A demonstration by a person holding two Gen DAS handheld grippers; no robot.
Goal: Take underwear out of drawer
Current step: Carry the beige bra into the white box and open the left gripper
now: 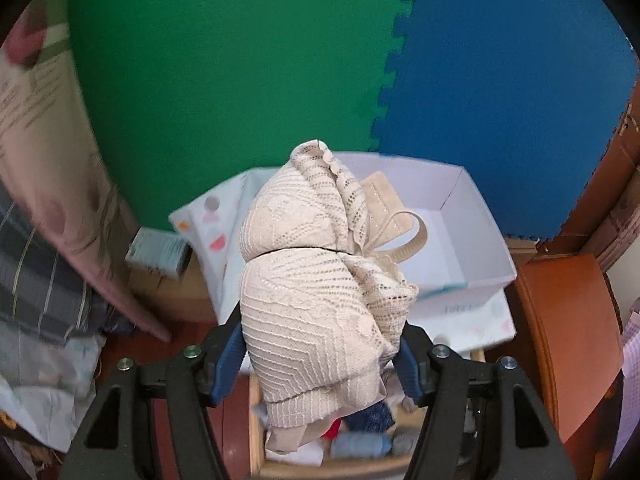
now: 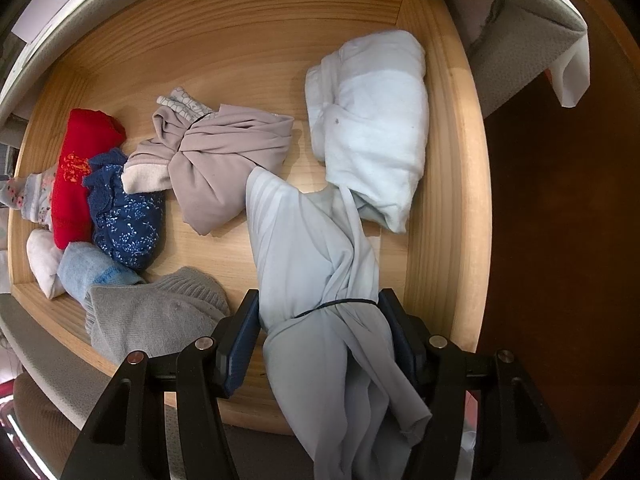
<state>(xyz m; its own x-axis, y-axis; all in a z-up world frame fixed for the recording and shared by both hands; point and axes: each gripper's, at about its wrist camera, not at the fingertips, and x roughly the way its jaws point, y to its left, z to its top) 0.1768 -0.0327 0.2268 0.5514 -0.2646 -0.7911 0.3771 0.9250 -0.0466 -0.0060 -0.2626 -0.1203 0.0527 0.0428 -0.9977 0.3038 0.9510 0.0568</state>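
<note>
Green and blue foam mats point(image 1: 240, 80) fill the upper frame of my left view, with a white box point(image 1: 460, 216) at centre right. Wooden drawer point(image 2: 240, 32) fills my right view; folded underwear lies across its floor, red point(image 2: 76, 184), navy point(image 2: 128, 220), taupe point(image 2: 216, 160), grey point(image 2: 156, 312). My left hand-held gripper point(image 1: 322, 356) pinches a beige lace bra point(image 1: 308, 288), centre frame. My right hand-held gripper point(image 2: 320, 344) pinches a pale blue bundle point(image 2: 320, 280), lower centre, over the drawer.
</note>
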